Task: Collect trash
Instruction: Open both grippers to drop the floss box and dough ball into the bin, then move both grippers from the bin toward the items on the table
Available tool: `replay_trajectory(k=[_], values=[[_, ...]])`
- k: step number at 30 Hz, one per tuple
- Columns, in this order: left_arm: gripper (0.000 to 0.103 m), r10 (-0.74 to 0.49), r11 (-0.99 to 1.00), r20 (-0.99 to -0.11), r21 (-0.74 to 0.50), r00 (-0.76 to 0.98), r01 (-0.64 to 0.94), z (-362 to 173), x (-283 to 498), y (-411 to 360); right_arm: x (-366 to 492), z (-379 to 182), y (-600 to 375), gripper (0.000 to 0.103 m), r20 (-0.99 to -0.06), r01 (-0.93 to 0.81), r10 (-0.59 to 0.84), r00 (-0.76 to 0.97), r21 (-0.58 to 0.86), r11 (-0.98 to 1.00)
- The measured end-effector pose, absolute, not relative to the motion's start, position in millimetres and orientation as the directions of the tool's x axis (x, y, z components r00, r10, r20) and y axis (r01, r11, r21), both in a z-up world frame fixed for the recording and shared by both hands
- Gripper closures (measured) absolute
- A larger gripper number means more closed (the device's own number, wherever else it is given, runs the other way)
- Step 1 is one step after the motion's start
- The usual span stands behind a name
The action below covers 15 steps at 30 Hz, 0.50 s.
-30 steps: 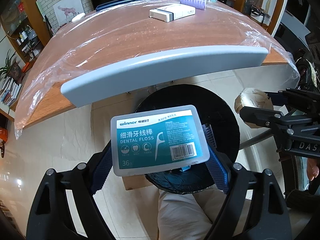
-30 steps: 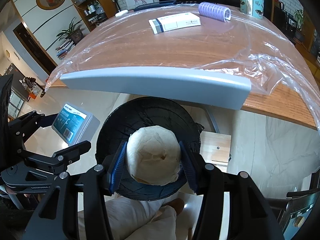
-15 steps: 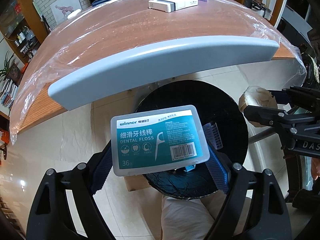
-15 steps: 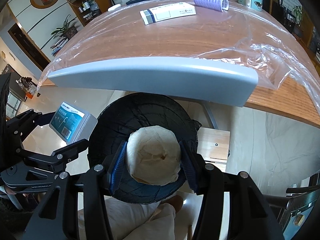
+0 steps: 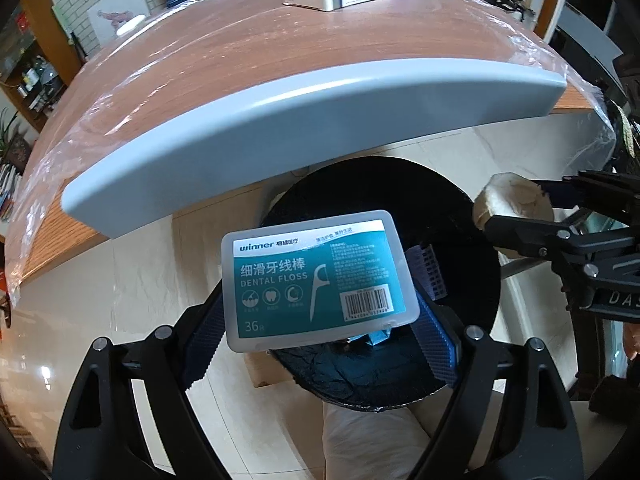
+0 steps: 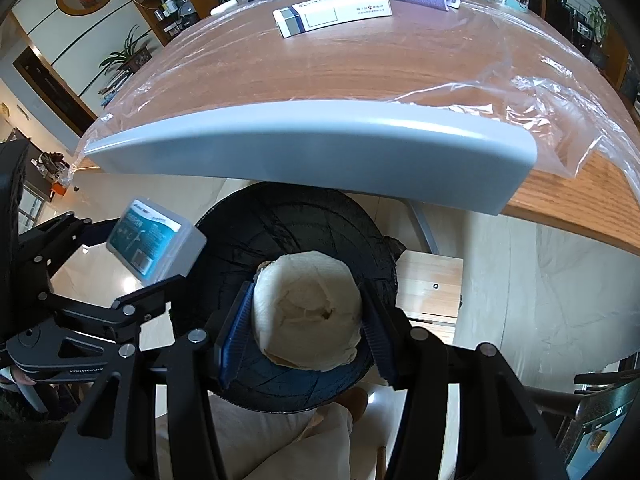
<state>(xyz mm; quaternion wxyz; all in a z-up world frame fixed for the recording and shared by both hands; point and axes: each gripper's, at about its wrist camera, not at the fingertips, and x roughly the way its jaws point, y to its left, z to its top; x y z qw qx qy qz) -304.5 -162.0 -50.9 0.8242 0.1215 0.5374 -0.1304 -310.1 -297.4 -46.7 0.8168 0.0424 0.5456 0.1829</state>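
The dental floss box is clamped between the left gripper fingers, the tissue wad between the right gripper fingers, both above the black bin; released off-centre, either could be bounced off the rim

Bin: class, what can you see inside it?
Inside the bin: a black liner, a purple comb-like item and a blue scrap. The floss box covers the rest.
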Motion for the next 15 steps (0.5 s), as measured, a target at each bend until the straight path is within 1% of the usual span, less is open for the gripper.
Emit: replay_trajectory(k=[1,2,7,10,15], values=[[0.017,-0.082,0.936,-0.916,0.065,0.393,0.347,-50.5,-304.5,-162.3,-310.1,-46.0,-299.1,0.033,-0.871,-0.246,0.349,0.345,0.274,0.93],[0.017,-0.081,0.935,-0.914,0.068,0.397,0.348,-50.0,-304.4,-163.2,-310.4,-45.1,-301.6,0.029,-0.867,-0.242,0.354,0.349,0.281,0.929],[0.016,-0.105,0.941,-0.913,0.036,0.394,0.335,-46.2,-303.5,-160.3,-312.2,-39.6,-310.0,0.028,-0.86,-0.228,0.356,0.366,0.288,0.93],[0.016,-0.1,0.942,-0.911,0.044,0.401,0.334,-41.2,-304.6,-159.4,-315.5,-35.1,-314.7,0.026,-0.853,-0.216,0.359,0.378,0.296,0.93],[0.016,-0.116,0.942,-0.9,0.034,0.42,0.333,-25.1,-305.2,-156.7,-320.6,-14.4,-327.1,0.024,-0.826,-0.209,0.371,0.425,0.31,0.928]])
